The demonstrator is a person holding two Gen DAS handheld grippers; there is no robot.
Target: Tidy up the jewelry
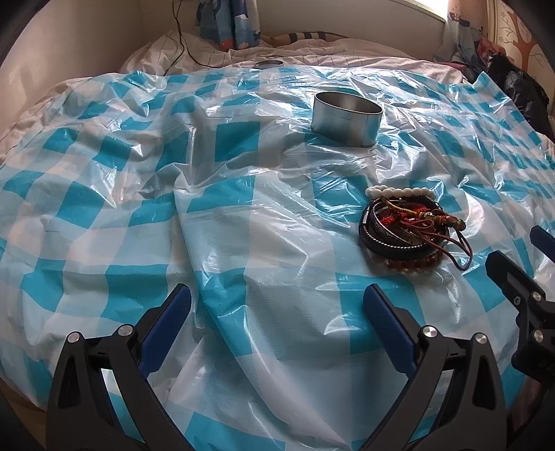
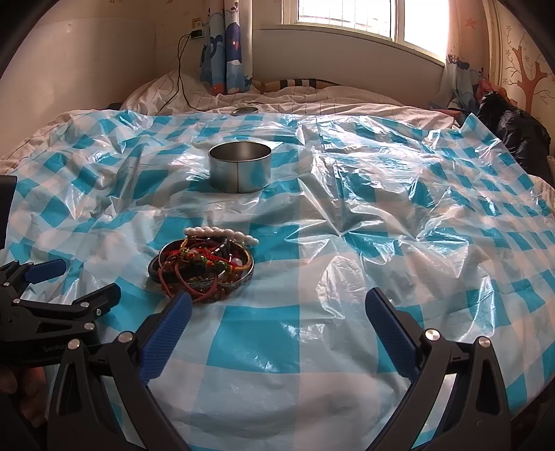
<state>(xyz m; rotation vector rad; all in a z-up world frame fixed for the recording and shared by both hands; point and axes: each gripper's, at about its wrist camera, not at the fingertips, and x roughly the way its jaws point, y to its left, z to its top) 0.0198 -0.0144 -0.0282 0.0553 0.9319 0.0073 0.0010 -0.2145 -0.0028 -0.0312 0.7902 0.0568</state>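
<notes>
1. A home bedroom: a bed with rumpled white bedding, covered by a blue-and-white checked plastic sheet.
2. Cartoon-print curtains flank a sunlit window.
3. A tree mural decorates the wall.

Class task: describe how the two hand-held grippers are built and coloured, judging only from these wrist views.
Each hand-held gripper, left and right, has matte black angular arms with triangular cut-outs, round silver pivot bolts, and blue fingers with a finely ribbed texture. Pale lettering marks the left one's body, unreadable.
</notes>
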